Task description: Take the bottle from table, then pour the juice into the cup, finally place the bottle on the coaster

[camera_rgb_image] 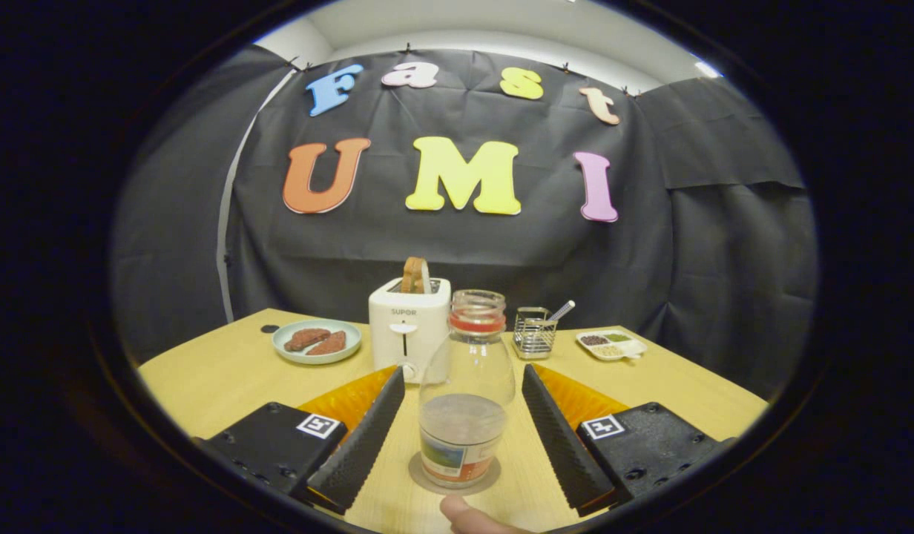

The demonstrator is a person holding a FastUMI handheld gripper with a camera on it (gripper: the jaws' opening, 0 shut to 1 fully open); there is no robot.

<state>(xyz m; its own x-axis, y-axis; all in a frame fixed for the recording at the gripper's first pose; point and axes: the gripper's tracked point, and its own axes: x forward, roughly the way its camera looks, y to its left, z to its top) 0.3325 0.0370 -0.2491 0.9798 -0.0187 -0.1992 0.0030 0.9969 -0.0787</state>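
We note the tool [463, 374] level over the worktop [205, 374], pointing straight toward the booth wall, its two fingers [364, 437] spread wide to either side. It is released: a clear gap shows between each finger and the bottle [466, 389], so nothing is gripped.

The bottle stands upright between the fingers, centred in the gap. It is clear glass with an open mouth, a red band at the neck, some liquid in the lower part and a coloured label near the base. It rests on a round coaster [420, 480], whose rim shows around the foot of the bottle.

A fingertip [464, 515] of the person's hand shows at the near side, just behind the bottle and between the finger bases.

Beyond the bottle we see a white toaster [406, 326] with a slice of bread [415, 274] standing in its slot. Left of the toaster sits a pale plate [280, 340] carrying two brown pieces. Right of the bottle neck stands a small wire basket [534, 334] with a utensil handle leaning out, and further right a divided white tray [635, 347] holding small grains in several colours.
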